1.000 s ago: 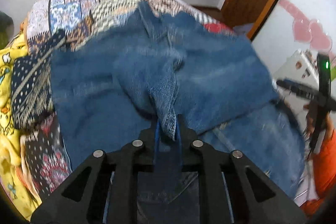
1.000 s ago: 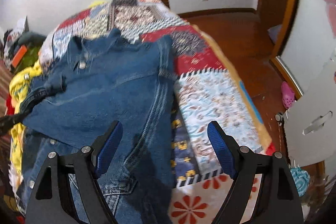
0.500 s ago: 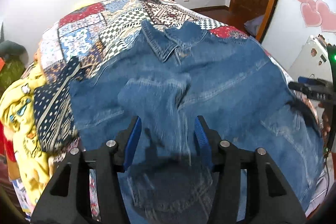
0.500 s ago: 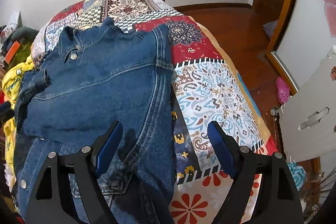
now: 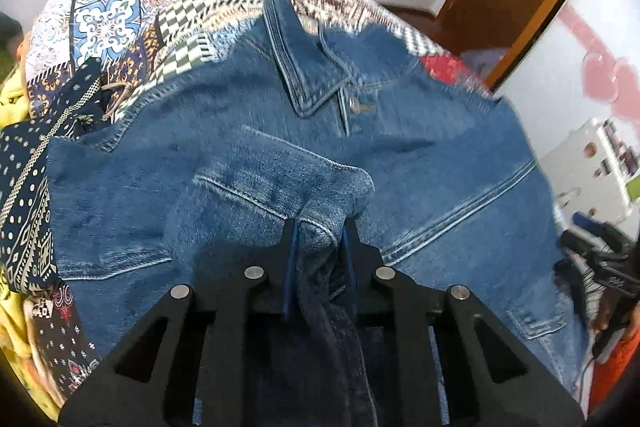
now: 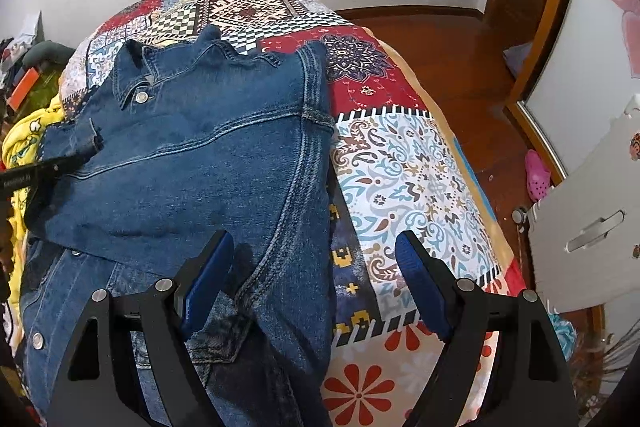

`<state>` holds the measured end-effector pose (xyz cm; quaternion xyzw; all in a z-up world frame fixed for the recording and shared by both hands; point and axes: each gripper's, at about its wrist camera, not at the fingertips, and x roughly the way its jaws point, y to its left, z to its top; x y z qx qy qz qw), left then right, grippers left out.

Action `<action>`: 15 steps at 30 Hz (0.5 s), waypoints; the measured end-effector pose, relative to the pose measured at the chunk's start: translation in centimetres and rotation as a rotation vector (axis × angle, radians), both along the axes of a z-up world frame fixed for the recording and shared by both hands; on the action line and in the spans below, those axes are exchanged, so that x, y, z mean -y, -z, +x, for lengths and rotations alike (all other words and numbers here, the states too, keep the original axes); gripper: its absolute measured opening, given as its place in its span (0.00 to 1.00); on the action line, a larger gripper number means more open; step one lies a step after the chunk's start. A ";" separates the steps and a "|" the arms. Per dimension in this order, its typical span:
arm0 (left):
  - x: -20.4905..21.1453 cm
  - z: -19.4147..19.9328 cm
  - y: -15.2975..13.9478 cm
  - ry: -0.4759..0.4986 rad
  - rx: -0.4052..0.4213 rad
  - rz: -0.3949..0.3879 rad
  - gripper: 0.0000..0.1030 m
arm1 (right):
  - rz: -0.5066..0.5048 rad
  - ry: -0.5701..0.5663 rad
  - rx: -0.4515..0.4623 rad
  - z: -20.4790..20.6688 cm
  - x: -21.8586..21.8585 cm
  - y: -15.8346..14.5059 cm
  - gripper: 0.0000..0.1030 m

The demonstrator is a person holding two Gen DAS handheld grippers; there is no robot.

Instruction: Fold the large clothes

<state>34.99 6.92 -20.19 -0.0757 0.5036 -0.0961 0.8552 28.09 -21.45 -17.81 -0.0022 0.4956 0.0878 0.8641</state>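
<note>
A blue denim jacket lies spread on a patchwork quilt, collar at the far end and one sleeve folded across its front. My left gripper points down at the middle of the jacket. Its jaws are closing, and a bunched fold of the sleeve's denim is pinched between the blue pads. In the right wrist view the jacket fills the left half, and my right gripper hangs open above its right edge and the quilt, holding nothing. The left gripper's tip shows at the jacket's left side.
A yellow printed blanket and a dark patterned cloth lie left of the jacket. Right of the bed are wooden floor, a white drawer unit and a pink shoe. The right gripper's black frame sits at the right.
The left gripper, at first shut on a raised sleeve end, opened and dropped it on the jacket, then moved in and closed on a denim fold. The right gripper stayed open and still.
</note>
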 end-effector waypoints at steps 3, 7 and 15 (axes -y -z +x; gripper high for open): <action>-0.9 -1.3 -2.1 -0.026 0.067 -0.002 0.15 | 0.000 0.007 -0.002 0.1 0.2 -0.1 0.78; -3.2 -3.7 -5.1 -0.064 0.148 -0.040 0.14 | -0.003 0.013 0.002 0.2 0.4 -0.2 0.78; -7.3 -9.5 -5.0 -0.116 0.139 -0.070 0.15 | -0.008 -0.002 0.001 0.3 -0.5 -0.3 0.78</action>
